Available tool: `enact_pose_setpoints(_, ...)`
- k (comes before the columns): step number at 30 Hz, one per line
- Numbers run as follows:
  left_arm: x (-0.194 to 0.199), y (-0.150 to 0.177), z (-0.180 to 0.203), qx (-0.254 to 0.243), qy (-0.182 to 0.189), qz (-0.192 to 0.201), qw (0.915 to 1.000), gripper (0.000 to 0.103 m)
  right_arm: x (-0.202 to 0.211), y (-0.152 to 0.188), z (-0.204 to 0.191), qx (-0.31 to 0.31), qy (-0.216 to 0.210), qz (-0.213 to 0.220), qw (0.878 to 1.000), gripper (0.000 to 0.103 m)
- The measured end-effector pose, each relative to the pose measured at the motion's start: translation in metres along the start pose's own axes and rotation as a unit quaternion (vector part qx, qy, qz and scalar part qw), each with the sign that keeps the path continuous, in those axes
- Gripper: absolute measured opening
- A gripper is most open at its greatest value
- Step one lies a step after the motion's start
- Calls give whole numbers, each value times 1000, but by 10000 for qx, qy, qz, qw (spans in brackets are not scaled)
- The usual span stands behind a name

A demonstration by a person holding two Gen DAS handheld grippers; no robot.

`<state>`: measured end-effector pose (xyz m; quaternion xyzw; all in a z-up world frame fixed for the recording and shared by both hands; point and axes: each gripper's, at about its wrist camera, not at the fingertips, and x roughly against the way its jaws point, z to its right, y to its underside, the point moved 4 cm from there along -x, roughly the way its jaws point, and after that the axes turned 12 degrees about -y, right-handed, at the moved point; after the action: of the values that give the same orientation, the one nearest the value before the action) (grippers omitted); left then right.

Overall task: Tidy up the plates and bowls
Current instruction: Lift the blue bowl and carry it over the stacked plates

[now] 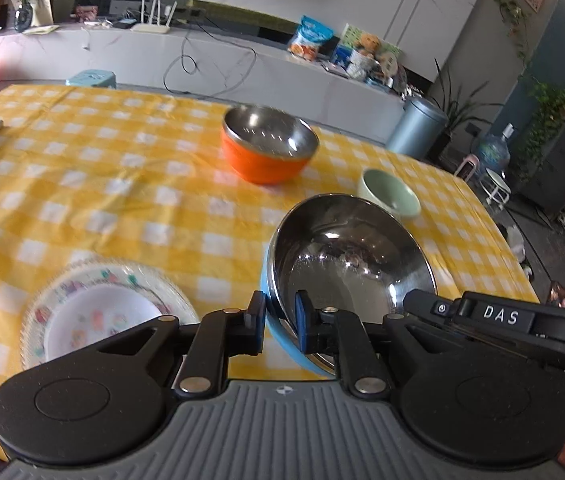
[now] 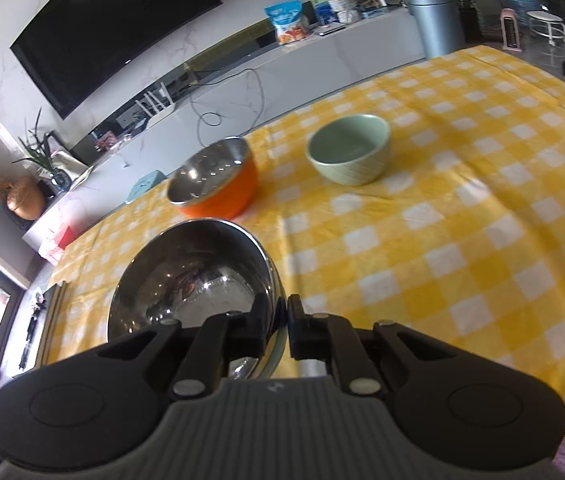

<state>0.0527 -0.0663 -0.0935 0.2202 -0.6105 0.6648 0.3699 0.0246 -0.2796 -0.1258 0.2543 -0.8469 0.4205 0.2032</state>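
Blue bowl (image 1: 346, 256) in both tools; "DAS" label (image 1: 500, 315).

- The left wrist view sits just behind the left gripper (image 1: 280, 318), looking forward and down across the yellow checked tablecloth (image 1: 102, 184) toward the white TV console (image 1: 218, 60) and the room's right side.
- The right wrist view sits just behind the right gripper (image 2: 280, 330), tilted, facing the same console (image 2: 322, 52) and the wall television (image 2: 114, 28).
- Both are very near the steel bowl (image 1: 354, 256) (image 2: 198, 276), seen from opposite sides.
- Both share the orange bowl (image 1: 268, 148) (image 2: 216, 178) and the green bowl (image 1: 390, 194) (image 2: 348, 150).
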Motion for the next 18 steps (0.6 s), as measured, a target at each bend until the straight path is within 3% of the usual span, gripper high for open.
enact_pose_setpoints(8, -8, 27, 7, 21, 137, -359, 9993, 17, 10, 13, 20, -68, 265, -54, 9996, 7)
enact_pose_setpoints(18, -11, 36, 0, 177, 164, -622, 9978, 19, 3, 19, 19, -9, 385, -231, 9990, 7)
